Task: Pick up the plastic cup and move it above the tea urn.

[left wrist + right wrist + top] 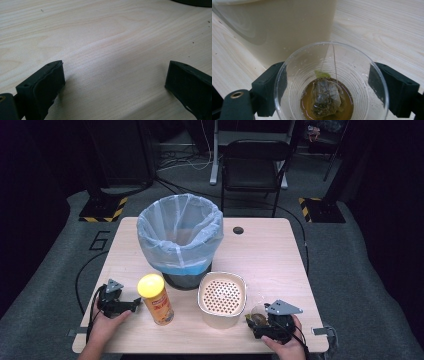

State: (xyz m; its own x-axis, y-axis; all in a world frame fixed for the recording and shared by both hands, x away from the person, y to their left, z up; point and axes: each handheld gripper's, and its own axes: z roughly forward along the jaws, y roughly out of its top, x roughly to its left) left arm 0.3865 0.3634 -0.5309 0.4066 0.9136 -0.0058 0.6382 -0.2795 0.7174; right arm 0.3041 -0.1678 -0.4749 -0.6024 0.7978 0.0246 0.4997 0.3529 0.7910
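A clear plastic cup (pixel 352 70) stands on the wooden table (pixel 270 255) at the front right. It holds a little brown tea and a wet tea bag (pixel 325 97) with its string over the rim. My right gripper (pixel 327 90) has a black jaw on each side of the cup, close to its wall, and the round cup is not squeezed. In the high view the cup (pixel 258 312) sits just in front of my right gripper (pixel 256 321). My left gripper (pixel 135 304) rests open on the table at the front left, with only bare wood between its jaws (pixel 113 80).
A cream tub with a perforated insert (pixel 222 299) stands right beside the cup. A yellow-lidded can (pixel 156 300) is upright near my left gripper. A bin lined with a pale bag (pixel 180 237) sits mid-table. A black chair (pixel 255 165) stands behind the table.
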